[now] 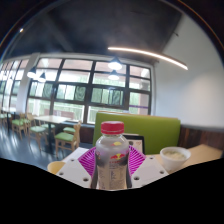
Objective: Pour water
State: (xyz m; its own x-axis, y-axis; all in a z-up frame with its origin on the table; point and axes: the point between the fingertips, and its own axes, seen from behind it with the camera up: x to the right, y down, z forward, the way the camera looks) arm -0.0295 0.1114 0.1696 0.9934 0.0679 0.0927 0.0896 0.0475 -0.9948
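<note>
Between the pink pads of the hand-held gripper [111, 165] stands an upright water bottle [112, 153] with a pink cap, both fingers pressed against its sides and carrying it raised. Just beyond and to one side, a white cup [175, 154] rests on the surface [205, 152]. Judging by this, the carry step is in hand; the next move calls for bringing the bottle over the cup and tilting it.

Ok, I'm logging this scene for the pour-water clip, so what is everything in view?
bottle: one, clear with red cap and pinkish label, between the fingers, both pads against it.
bowl: one, white, beside the bottle, beyond the fingers.
bench back: one, green, behind the bottle.
tables and chairs: several, light wood and green, near the windows.
windows: a row, dark-framed, far wall.
ceiling light: one strip, white.
gripper: one, magenta pads, shut on the bottle.
</note>
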